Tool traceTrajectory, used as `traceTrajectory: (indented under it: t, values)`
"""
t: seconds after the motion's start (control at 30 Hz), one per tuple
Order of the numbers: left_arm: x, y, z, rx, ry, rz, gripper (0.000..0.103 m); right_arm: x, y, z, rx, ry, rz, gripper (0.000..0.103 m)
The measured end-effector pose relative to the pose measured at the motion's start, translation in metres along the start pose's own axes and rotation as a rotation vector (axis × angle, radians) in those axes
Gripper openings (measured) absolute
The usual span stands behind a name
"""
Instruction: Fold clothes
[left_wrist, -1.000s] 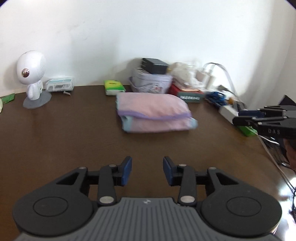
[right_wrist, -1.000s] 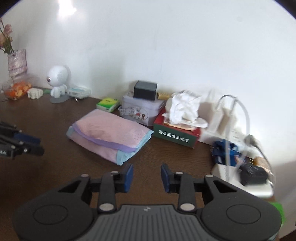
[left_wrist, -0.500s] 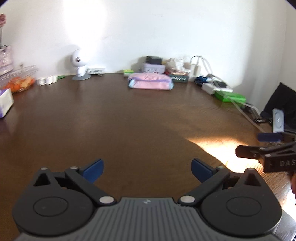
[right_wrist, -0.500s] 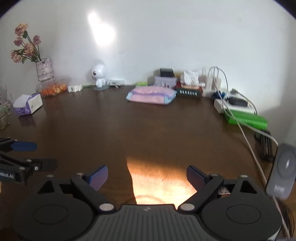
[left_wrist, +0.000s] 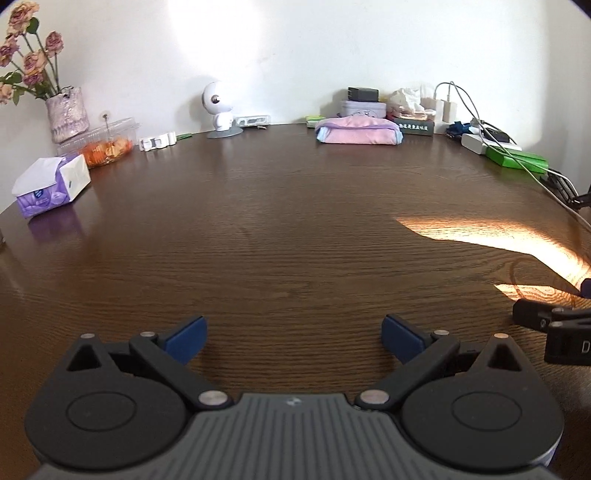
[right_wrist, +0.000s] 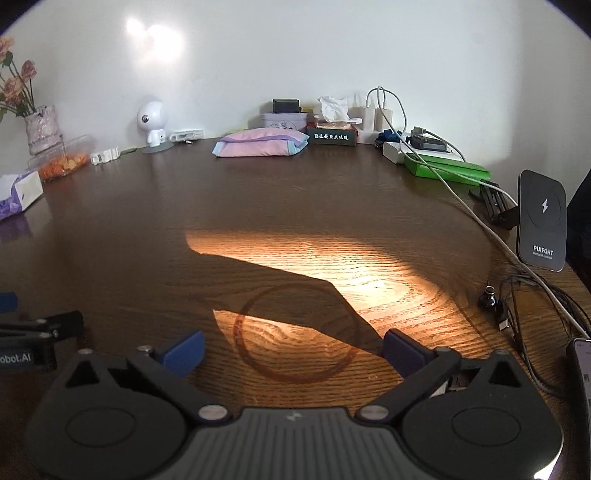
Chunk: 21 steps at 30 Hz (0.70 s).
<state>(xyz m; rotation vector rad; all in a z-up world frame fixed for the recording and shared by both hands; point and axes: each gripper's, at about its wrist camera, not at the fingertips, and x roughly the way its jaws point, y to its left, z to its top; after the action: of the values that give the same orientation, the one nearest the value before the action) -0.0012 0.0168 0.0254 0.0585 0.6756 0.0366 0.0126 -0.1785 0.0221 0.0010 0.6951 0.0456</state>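
Note:
A folded pink garment with lilac and pale blue trim (left_wrist: 358, 133) (right_wrist: 260, 144) lies at the far side of the dark wooden table (left_wrist: 295, 221) (right_wrist: 147, 221), far from both grippers. My left gripper (left_wrist: 293, 328) hovers low over the near part of the table, open, with nothing between its blue pads. My right gripper (right_wrist: 293, 347) is over a sunlit patch with a ring stain; its jaws are opening and are empty. Each gripper shows at the edge of the other's view: the right gripper (left_wrist: 554, 325), the left gripper (right_wrist: 37, 328).
Along the back stand a vase of flowers (left_wrist: 66, 114), a snack box (left_wrist: 107, 142), a white robot figure (left_wrist: 218, 107), tins and a tissue box (right_wrist: 332, 134). A tissue pack (left_wrist: 51, 184) lies left. At right are a green box (right_wrist: 447, 168), a charger stand (right_wrist: 541, 221) and cables (right_wrist: 517, 314).
Both grippers have pulled back from close to the folded garment toward the near side of the table. Their jaws have swung from nearly shut to wide apart.

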Motion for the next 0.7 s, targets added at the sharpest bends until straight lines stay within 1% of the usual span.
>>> traceTrajectory:
  t: [0.1, 0.13, 0.23, 0.27, 0.37, 0.43, 0.57, 0.7]
  values:
    - [-0.003, -0.005, -0.002, 0.024, -0.013, -0.002, 0.103, 0.0, 0.008, 0.001, 0.017, 0.001, -0.022, 0.103]
    - [-0.003, -0.005, -0.002, 0.022, -0.011, -0.017, 0.103, -0.001, 0.011, 0.001, 0.023, 0.001, -0.03, 0.103]
    - [0.001, 0.001, -0.001, -0.017, 0.008, -0.082, 0.103, -0.007, 0.018, -0.007, 0.004, -0.02, -0.012, 0.103]
    - [0.001, 0.002, -0.001, -0.019, 0.009, -0.078, 0.103, -0.008, 0.018, -0.007, -0.002, -0.021, 0.003, 0.103]
    - [0.0, -0.003, -0.002, -0.025, 0.008, -0.058, 0.103, -0.006, 0.018, -0.005, 0.008, -0.018, -0.012, 0.103]
    - [0.0, -0.005, -0.002, -0.03, 0.006, -0.044, 0.102, -0.005, 0.019, -0.005, 0.003, -0.015, -0.006, 0.103]
    - [-0.004, -0.005, -0.005, -0.039, 0.002, -0.039, 0.102, -0.005, 0.018, -0.005, -0.004, -0.018, 0.011, 0.103]
    - [-0.006, -0.004, -0.005, -0.051, 0.002, -0.034, 0.103, -0.004, 0.018, -0.005, 0.0, -0.017, 0.0, 0.103]
